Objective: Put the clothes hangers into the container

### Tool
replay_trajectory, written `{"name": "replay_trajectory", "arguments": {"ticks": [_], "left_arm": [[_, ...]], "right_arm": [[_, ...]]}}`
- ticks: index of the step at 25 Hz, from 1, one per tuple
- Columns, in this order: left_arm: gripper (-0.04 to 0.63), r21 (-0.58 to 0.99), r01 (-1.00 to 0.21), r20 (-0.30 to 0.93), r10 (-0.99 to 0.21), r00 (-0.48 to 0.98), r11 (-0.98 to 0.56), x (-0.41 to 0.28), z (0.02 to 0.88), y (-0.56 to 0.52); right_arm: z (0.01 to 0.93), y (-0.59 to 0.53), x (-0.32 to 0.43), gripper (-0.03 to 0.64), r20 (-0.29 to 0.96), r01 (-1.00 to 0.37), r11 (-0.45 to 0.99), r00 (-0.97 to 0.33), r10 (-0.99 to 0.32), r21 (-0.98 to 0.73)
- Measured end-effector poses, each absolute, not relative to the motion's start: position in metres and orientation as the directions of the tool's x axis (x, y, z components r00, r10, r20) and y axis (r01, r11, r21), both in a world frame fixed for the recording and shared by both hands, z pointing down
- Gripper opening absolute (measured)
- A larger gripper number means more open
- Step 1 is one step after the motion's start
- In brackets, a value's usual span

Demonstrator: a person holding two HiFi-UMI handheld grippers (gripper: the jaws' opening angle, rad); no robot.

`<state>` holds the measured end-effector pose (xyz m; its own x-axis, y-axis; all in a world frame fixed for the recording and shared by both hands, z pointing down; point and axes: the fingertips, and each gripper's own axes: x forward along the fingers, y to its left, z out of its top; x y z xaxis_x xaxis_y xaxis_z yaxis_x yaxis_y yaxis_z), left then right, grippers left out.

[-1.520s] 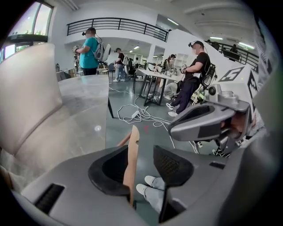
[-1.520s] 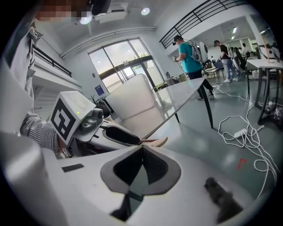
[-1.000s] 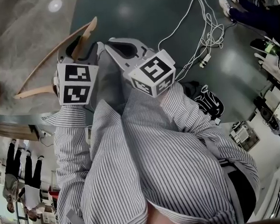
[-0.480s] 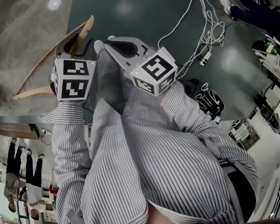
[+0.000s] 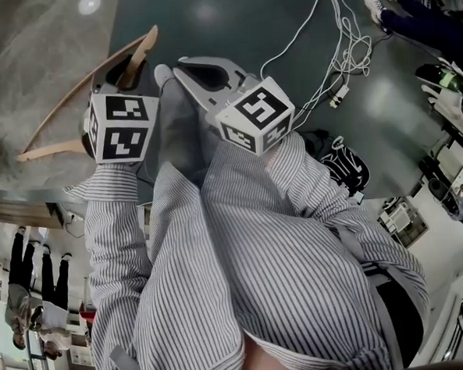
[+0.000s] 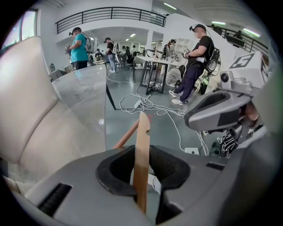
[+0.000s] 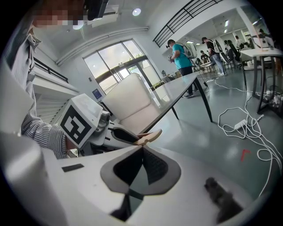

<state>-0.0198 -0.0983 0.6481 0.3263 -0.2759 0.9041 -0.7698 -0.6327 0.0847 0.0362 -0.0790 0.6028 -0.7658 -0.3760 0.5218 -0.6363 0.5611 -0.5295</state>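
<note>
Between the left tool's (image 6: pixel 141 155) pads stands one arm of the wooden hanger (image 6: pixel 142 130), which lies on the desk (image 5: pixel 29 67). The jaws have just been closing and seem to grip it. Beside the left tool, the right tool (image 7: pixel 142 149) is clenched and empty. No container is in view, so nothing looks stowed yet.

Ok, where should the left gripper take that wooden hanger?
Probably the flat arm of the hanger, just short of its notched end, coming steeply from above with the fingers on its two broad faces: the arm is thin. The jaws of the left gripper have just been closing on it.
</note>
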Motion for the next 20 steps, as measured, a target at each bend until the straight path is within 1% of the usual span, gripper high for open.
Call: {"name": "replay_trajectory", "arguments": {"ticks": [6,12,20], "left_arm": [[0.101,0.059,-0.779,0.880,-0.336,0.336,-0.625,-0.021,0.633,-0.101],[0.100,0.038,-0.769,0.858,-0.374,0.352,-0.638,-0.024,0.612,-0.099],[0.100,0.009,-0.780,0.805,-0.458,0.377,-0.626,-0.023,0.570,-0.105]], "right_arm": [[0.599,-0.076,0.034,0.015,0.520,-0.638,0.570,-0.764,-0.382,-0.518],[0.582,-0.081,0.029,0.015,0.499,-0.653,0.565,-0.755,-0.426,-0.504],[0.553,-0.083,0.022,0.015,0.462,-0.635,0.614,-0.769,-0.442,-0.469]]}}
